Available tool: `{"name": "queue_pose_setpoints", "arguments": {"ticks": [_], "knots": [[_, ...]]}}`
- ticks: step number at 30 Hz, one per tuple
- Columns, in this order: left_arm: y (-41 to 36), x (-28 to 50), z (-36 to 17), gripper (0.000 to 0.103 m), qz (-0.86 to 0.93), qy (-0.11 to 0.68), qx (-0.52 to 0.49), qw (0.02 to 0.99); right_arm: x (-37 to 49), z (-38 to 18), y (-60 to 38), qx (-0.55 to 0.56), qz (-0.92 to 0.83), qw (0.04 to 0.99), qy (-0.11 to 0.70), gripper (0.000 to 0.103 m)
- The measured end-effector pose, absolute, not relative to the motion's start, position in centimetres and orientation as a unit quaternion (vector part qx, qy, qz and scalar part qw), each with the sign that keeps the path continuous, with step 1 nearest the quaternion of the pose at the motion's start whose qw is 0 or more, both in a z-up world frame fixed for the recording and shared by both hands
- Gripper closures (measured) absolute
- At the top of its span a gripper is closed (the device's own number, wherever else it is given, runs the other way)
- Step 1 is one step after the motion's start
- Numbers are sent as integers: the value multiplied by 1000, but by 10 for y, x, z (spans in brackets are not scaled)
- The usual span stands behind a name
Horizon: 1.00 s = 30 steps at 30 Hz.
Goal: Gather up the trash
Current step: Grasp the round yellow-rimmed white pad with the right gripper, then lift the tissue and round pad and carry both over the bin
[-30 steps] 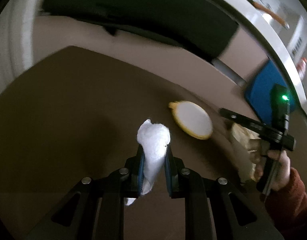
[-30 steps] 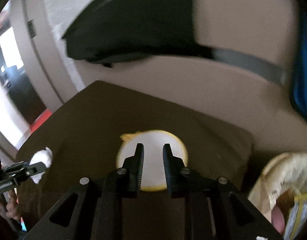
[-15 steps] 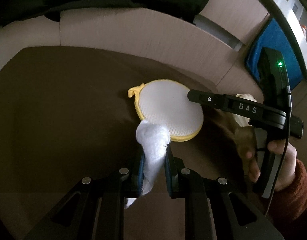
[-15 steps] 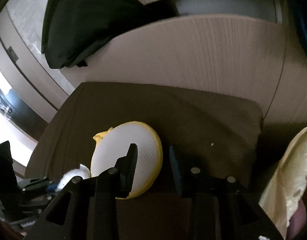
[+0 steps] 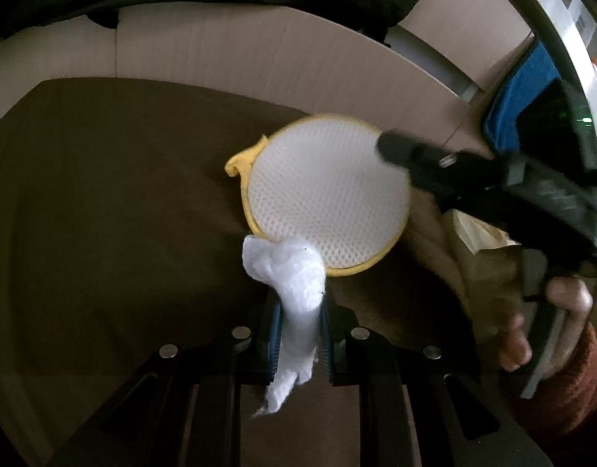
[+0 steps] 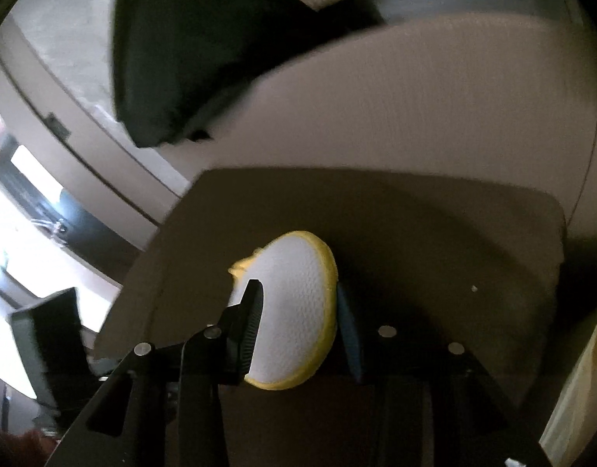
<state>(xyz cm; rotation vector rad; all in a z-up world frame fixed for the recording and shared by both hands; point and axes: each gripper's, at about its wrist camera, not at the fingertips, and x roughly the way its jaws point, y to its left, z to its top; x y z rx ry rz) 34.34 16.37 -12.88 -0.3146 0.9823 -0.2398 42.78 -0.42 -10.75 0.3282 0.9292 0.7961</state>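
My left gripper (image 5: pixel 298 334) is shut on a crumpled white tissue (image 5: pixel 294 284) and holds it above the dark brown cushion (image 5: pixel 104 214). A round white mesh pad with a yellow rim (image 5: pixel 325 198) lies on the cushion just beyond the tissue. My right gripper (image 6: pixel 298 307) is open with its jaws on either side of that pad (image 6: pixel 294 311), which stands tilted between them. The right gripper's body also shows in the left wrist view (image 5: pixel 492 186), reaching in from the right over the pad's edge.
A beige wooden panel (image 5: pixel 259 50) rises behind the cushion, with a black cloth (image 6: pixel 189 46) draped over it. A crumpled paper bag (image 5: pixel 477 241) sits at the right beside the hand. A blue item (image 5: pixel 520 105) stands at the far right.
My right gripper has opened wider and moved forward around the yellow-rimmed pad, which now stands tilted between its jaws. My left gripper came closer to the pad with the tissue.
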Motion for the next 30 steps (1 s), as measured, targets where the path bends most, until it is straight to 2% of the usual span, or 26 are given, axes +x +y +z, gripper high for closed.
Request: {"name": "queue_pose_setpoints", "arguments": {"ticks": [3, 6, 9, 15, 25, 30], "knots": [[165, 342, -130, 85, -117, 466, -158, 863, 423, -94, 3, 171, 409, 789, 425, 66], [168, 338, -130, 85, -115, 465, -161, 863, 424, -96, 22, 153, 411, 782, 443, 70], [169, 336, -128, 85, -107, 460, -159, 867, 422, -101, 36, 108, 393, 795, 449, 88], [172, 321, -102, 85, -85, 431, -137, 888, 402, -75, 37, 68, 375, 825, 418, 89], [155, 260, 5, 85, -45, 287, -74, 954, 323, 26, -2, -13, 329, 895, 300, 89], [130, 240, 49, 85, -44, 240, -62, 968, 283, 70, -27, -33, 315, 915, 249, 89]]}}
